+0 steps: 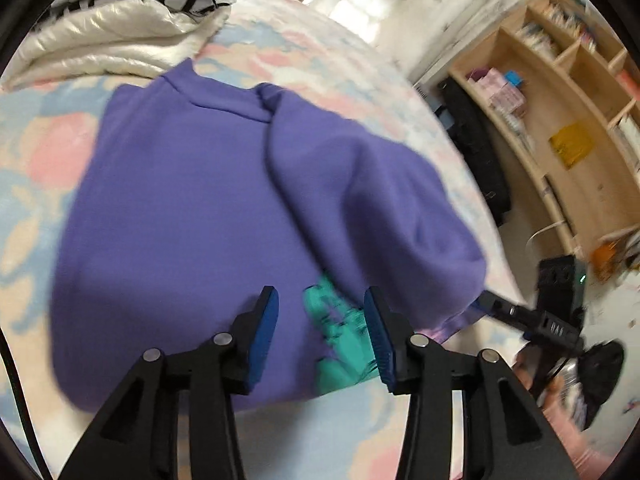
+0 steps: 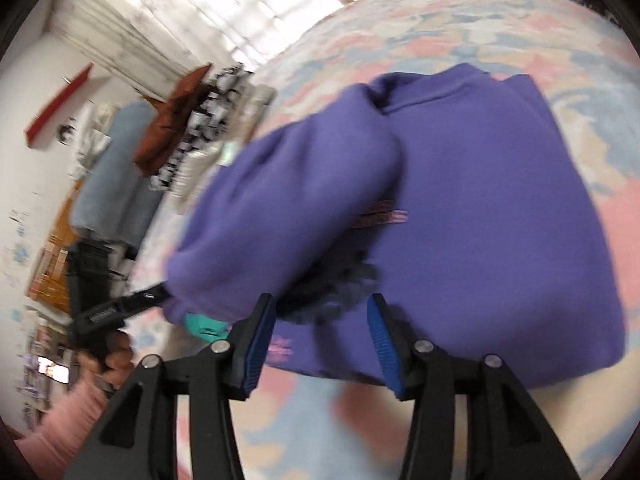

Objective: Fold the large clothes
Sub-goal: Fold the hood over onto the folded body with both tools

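1. The left tool point(image 1: 320, 330) hung with its blue-padded jaws spread wide and nothing between them, poised over the near hem of the purple sweatshirt point(image 1: 180, 208).
2. The right tool point(image 2: 320, 330) likewise stood wide open and empty above the same hem.
3. In the left wrist view the right tool showed at the sweatshirt's right edge, its tip close to the folded-over sleeve point(image 1: 380, 200); whether it touched the cloth could not be told through the blur.
4. The sweatshirt lay on the bed point(image 1: 40, 152), collar away from the tools, one sleeve bunched across its body.
5. A teal print point(image 1: 340, 336) showed just beyond the left tool's fingertips.
6. A pile of folded bedding point(image 1: 120, 20) sat past the collar, and wooden shelves point(image 1: 560, 100) stood beside the bed.
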Demonstrator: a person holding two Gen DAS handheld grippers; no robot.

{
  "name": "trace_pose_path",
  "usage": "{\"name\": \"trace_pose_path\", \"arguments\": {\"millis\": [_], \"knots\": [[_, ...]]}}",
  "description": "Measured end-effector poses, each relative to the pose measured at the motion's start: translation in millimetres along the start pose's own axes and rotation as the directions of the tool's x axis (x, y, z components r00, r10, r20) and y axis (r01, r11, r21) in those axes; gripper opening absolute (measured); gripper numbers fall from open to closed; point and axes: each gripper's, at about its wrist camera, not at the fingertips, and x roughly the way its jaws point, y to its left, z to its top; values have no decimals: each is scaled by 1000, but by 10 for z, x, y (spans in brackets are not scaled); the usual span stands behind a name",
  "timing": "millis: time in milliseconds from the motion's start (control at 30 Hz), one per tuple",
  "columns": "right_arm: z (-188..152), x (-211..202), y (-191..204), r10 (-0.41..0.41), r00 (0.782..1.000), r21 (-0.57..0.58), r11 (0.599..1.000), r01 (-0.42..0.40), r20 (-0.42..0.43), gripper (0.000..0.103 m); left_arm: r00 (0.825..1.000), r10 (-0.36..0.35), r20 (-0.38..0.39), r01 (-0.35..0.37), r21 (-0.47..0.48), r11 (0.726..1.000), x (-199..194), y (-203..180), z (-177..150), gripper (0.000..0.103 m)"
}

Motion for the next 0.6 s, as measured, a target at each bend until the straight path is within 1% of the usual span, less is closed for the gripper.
{"name": "trace_pose_path", "arguments": {"millis": [33, 67, 100, 167, 233, 267, 367, 433, 467, 500, 533, 567, 600], "knots": [[10, 22, 26, 32, 999, 11, 999, -32, 14, 63, 1000, -22, 4, 22, -19, 1000, 75, 0, 34, 42], [13, 38, 33, 49, 998, 19, 999, -49, 26, 64, 999, -48, 10, 48, -46, 998, 150, 14, 56, 42], [22, 68, 34, 64, 997, 30, 997, -65, 37, 65, 998, -59, 12, 60, -60, 996, 228, 26, 101, 42], [69, 169, 8, 75, 996, 62, 995, -78, 48, 65, 997, -74, 8, 74, -76, 994, 347, 6, 124, 42], [122, 293, -31, 63, 997, 96, 993, -67, 44, 65, 996, -90, 5, 90, -81, 993, 470, -20, 131, 42], [141, 337, -52, 75, 996, 111, 991, -79, 46, 65, 995, -102, 8, 102, -81, 992, 535, -37, 154, 42], [188, 412, -112, 100, 992, 140, 984, -111, 83, 65, 991, -128, 33, 131, -100, 986, 637, -29, 215, 42], [211, 447, -118, 99, 989, 142, 983, -114, 109, 65, 986, -154, 63, 162, -141, 977, 685, -27, 250, 42], [223, 462, -115, 92, 989, 142, 984, -109, 119, 65, 984, -159, 74, 169, -150, 974, 701, -33, 255, 38], [233, 462, -113, 83, 988, 142, 985, -101, 129, 61, 982, -166, 92, 179, -159, 971, 721, -64, 268, 32], [248, 471, -90, 56, 989, 139, 988, -74, 133, 49, 981, -164, 101, 179, -163, 970, 724, -87, 274, 16], [266, 483, -73, 32, 991, 133, 990, -50, 131, 37, 984, -135, 113, 153, -170, 973, 719, -137, 279, 10], [277, 485, -56, 8, 992, 129, 991, -24, 123, 16, 990, -77, 119, 97, -173, 980, 702, -199, 285, 8]]}}
